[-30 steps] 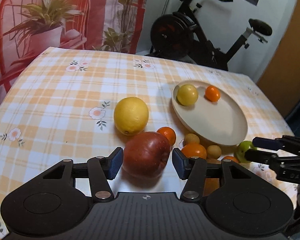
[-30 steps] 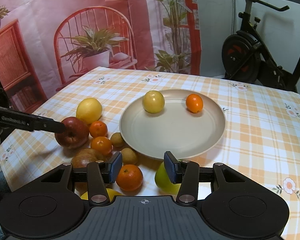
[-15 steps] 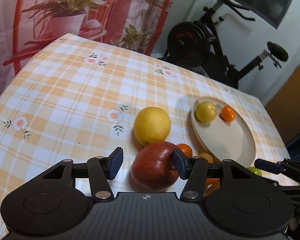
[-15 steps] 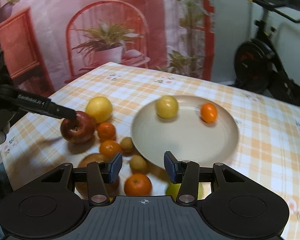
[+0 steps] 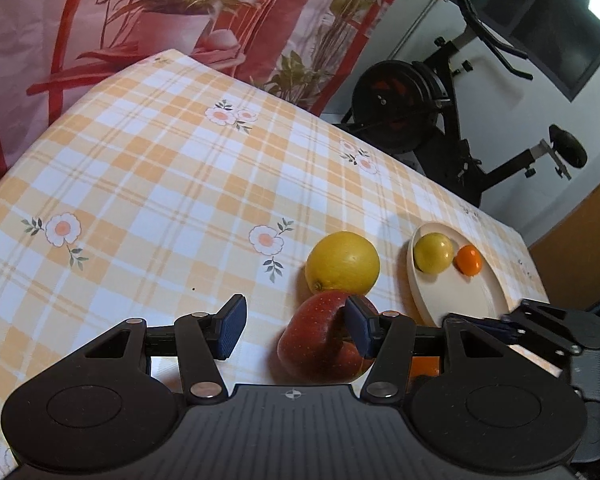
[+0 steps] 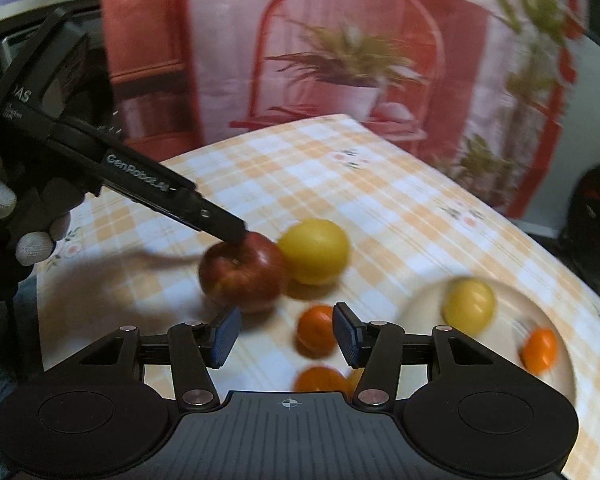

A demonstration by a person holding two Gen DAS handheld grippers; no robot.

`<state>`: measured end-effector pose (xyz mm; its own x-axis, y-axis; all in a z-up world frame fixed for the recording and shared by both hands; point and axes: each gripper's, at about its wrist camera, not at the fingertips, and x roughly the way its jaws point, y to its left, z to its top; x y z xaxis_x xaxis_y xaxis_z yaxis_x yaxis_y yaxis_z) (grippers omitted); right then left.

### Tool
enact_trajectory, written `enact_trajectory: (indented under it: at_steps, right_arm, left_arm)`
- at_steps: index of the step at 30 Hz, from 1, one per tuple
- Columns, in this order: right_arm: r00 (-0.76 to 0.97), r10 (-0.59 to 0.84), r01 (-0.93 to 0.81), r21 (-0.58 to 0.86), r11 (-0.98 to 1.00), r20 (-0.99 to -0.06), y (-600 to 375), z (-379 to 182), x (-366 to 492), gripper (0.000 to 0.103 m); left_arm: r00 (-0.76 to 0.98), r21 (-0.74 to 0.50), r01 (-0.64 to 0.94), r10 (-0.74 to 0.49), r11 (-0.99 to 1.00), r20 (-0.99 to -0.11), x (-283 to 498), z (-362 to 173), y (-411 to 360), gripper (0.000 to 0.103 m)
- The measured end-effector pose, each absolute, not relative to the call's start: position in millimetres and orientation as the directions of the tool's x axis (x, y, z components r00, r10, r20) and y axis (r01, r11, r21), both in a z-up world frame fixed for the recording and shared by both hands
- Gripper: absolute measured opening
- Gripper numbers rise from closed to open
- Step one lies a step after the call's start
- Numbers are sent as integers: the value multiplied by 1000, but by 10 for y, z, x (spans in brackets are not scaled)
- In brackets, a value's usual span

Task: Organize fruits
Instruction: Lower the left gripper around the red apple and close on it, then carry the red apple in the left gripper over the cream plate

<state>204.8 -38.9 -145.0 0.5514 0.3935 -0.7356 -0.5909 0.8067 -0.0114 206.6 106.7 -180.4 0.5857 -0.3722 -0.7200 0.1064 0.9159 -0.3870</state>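
The left claw point(image 5: 294, 326) stands spread, empty, its right pad touching the round, glossy red apple point(image 5: 320, 344), which sits off-centre toward that pad on the table point(image 5: 160, 184); firm, heavyish and slippery, it likely wants gripping across its widest middle.

My table point(image 5: 172, 168) wears an orange-and-white checked cloth with little flowers. Behind it hangs a pink and red backdrop point(image 5: 148, 12) printed with a chair and potted plant. An exercise bike point(image 5: 428, 116) stands by the white wall point(image 5: 512, 120), under a dark window point(image 5: 548, 24).
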Motion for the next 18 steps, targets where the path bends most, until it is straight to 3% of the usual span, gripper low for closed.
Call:
enact_trajectory:
  at_steps: [18]
  right_arm:
    - [451, 420, -643, 40, 765, -788, 52, -1747, 2410, 60]
  left_arm:
    - [585, -439, 79, -399, 895, -706, 2147, -1882, 1171, 57]
